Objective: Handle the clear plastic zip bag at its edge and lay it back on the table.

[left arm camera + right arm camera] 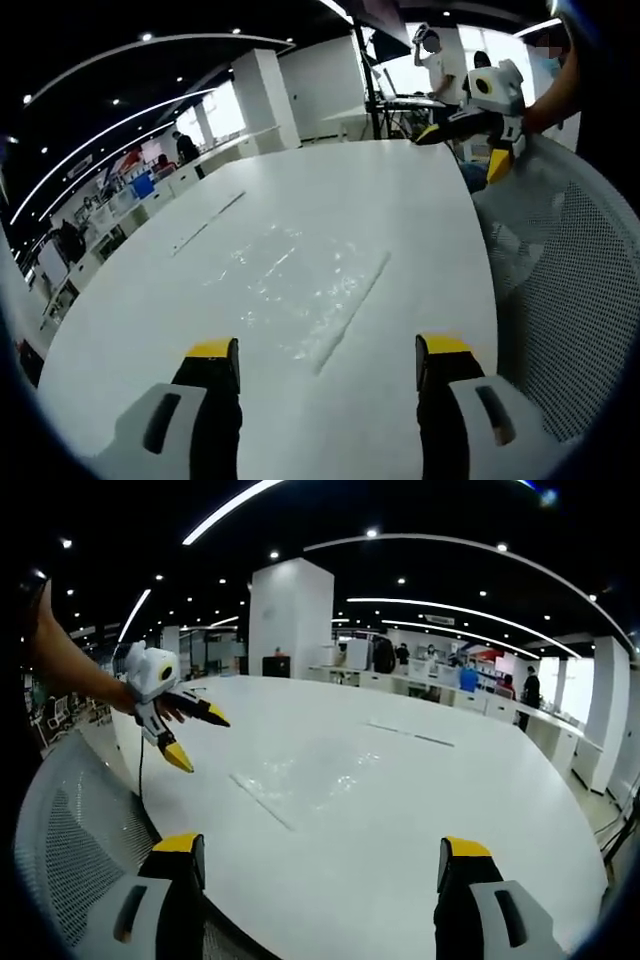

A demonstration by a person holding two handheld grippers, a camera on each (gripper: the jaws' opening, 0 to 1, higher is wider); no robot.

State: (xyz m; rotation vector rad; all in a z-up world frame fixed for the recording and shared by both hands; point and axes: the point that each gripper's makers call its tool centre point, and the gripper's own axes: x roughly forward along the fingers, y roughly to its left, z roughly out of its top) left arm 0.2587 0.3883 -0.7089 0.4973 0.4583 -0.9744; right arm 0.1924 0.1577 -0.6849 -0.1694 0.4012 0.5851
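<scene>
Bag [300, 285] lies flat on the white table [400, 190], both grippers [328, 365] [318, 860] hovering apart from it, jaws spread wide, holding nothing

A: Where does the zip bag [300, 285] lie?
B: Flat on the counter [400, 190], near the edge nearest the mesh chair [570, 290]. In the right gripper view the bag [310, 775] lies between the chair [70, 830] and the counter's middle [400, 810].

A: And the tools?
B: Left tool [328, 362] sits before the bag, above the counter, jaws apart, touching nothing. Right tool [318, 860] likewise. The right tool [470, 135] shows over the chair, beside the counter's edge; the left tool [190, 735] also hangs apart from the bag.
</scene>
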